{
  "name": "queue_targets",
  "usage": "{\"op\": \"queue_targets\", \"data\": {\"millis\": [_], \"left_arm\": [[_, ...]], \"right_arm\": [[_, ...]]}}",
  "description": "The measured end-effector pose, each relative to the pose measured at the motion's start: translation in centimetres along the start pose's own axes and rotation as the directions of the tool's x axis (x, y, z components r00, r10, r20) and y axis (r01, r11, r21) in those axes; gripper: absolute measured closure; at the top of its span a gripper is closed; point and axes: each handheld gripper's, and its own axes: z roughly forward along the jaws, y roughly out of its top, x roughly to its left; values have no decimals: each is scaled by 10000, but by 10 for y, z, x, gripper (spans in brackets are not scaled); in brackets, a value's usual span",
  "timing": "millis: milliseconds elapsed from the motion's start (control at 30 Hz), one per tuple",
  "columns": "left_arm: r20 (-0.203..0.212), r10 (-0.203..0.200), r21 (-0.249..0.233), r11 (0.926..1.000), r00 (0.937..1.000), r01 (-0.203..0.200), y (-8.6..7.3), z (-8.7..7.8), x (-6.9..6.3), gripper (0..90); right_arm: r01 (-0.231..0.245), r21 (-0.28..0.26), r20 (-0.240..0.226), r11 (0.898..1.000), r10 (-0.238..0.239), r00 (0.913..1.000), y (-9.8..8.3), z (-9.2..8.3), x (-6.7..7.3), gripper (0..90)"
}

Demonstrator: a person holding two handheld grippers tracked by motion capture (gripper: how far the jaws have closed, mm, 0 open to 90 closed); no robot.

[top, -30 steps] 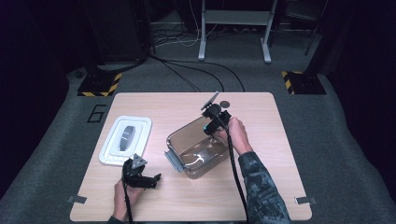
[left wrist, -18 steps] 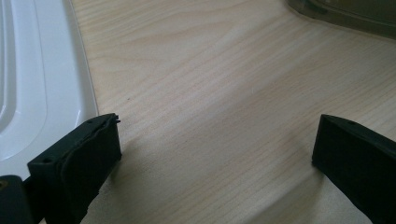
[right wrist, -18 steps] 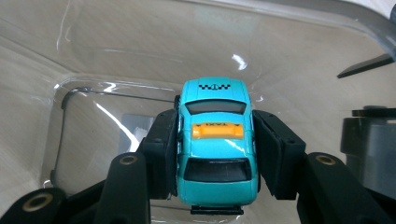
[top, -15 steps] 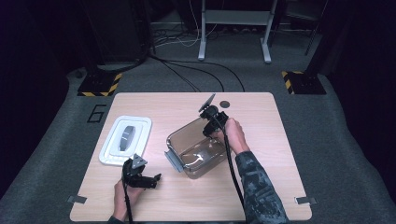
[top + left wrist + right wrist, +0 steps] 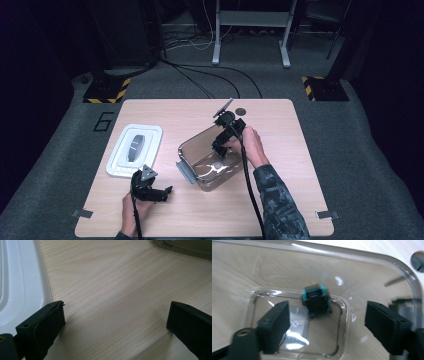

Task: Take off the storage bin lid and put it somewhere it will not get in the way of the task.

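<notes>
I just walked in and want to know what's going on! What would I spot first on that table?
First you'd spot the clear plastic box in the middle of the wooden table, with the right gripper over it. Its jaws have just been opening, and a small black and teal block sits in the box beyond them, let go. To the left lies a white lid, and the left gripper rests open near the front edge.

White lid (image 5: pixel 134 149) lies flat on the wooden table (image 5: pixel 280 200); in the left gripper view its edge (image 5: pixel 22 285) runs just beside and past the left-hand jaw. Small dark round disc (image 5: pixel 241 111) sits on the table near its far edge. Black cables (image 5: pixel 200 82) trail over grey floor (image 5: pixel 360 150) beyond. Yellow-black striped bases (image 5: pixel 106 90) stand there.
</notes>
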Motion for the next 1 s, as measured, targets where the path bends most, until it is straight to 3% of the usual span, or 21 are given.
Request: {"op": "queue_targets", "data": {"millis": [200,333,600,1000], "left_arm": [[36,12,40,10000,10000,-12,0,0,0,14],[38,17,40,10000,10000,-17,0,0,0,14],[47,34,44,10000,10000,-34,0,0,0,14],[47,30,43,10000,10000,-30,0,0,0,14]], "right_arm": [[6,-1135,-15,9935,-8,10000,-16,-29,4,77],[-31,-1522,8,9883,32,10000,-27,-43,2,42],[-155,-2077,268,9781,215,9994,-59,-67,-8,9],[-919,-2587,527,9616,1090,9926,-115,-82,-21,2]]}}
